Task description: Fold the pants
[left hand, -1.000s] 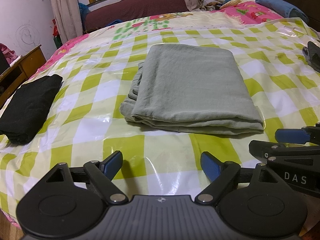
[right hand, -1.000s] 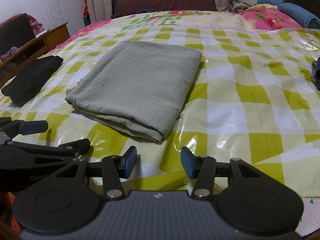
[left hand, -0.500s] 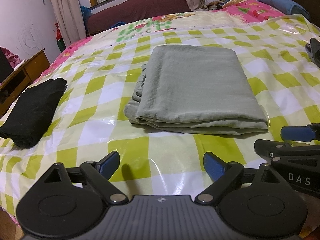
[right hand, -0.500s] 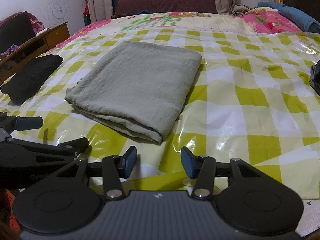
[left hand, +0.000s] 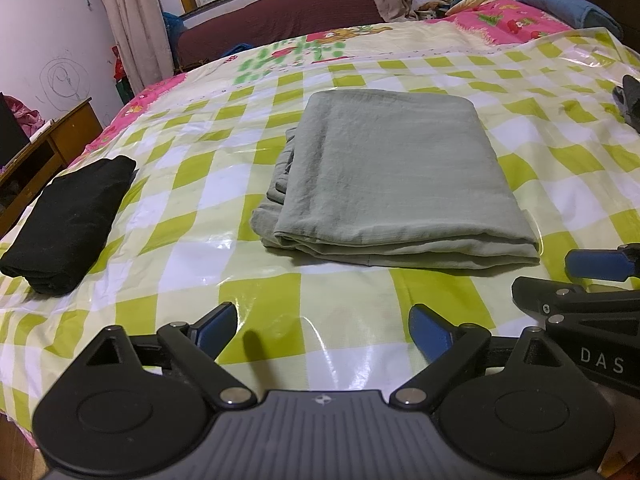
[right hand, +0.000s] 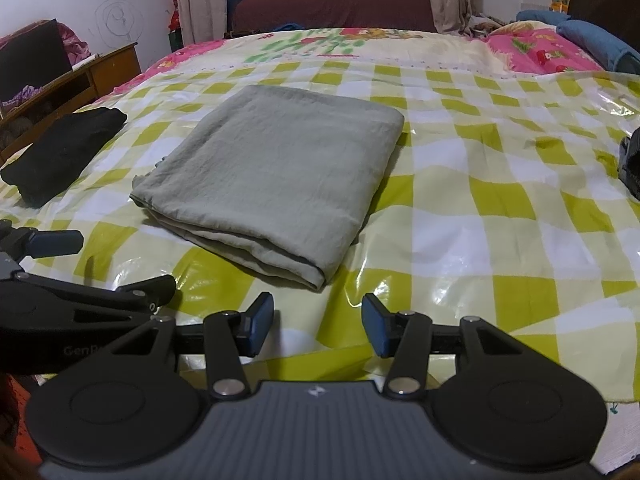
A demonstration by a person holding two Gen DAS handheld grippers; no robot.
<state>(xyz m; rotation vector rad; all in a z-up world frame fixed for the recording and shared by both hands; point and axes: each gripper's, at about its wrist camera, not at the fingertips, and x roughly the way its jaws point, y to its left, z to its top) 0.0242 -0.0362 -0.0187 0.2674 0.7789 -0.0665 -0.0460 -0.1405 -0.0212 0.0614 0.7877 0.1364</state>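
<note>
Grey-green pants (left hand: 396,176) lie folded into a flat rectangle on the green-checked plastic sheet (left hand: 260,288) over the bed; they also show in the right wrist view (right hand: 272,176). My left gripper (left hand: 324,330) is open and empty, held short of the pants' near edge. My right gripper (right hand: 318,324) is open and empty, near the pants' front right corner. Each gripper shows at the edge of the other's view, the right one (left hand: 584,280) and the left one (right hand: 60,264).
A folded black garment (left hand: 68,216) lies at the left of the sheet, also in the right wrist view (right hand: 60,152). A dark object (right hand: 630,160) sits at the right edge. A wooden cabinet (right hand: 80,84) stands left of the bed. Blue bedding (left hand: 568,4) lies far right.
Both grippers have drawn back and risen slightly from the pants, which look a little farther away. Jaws stay open. The pants have not moved.
</note>
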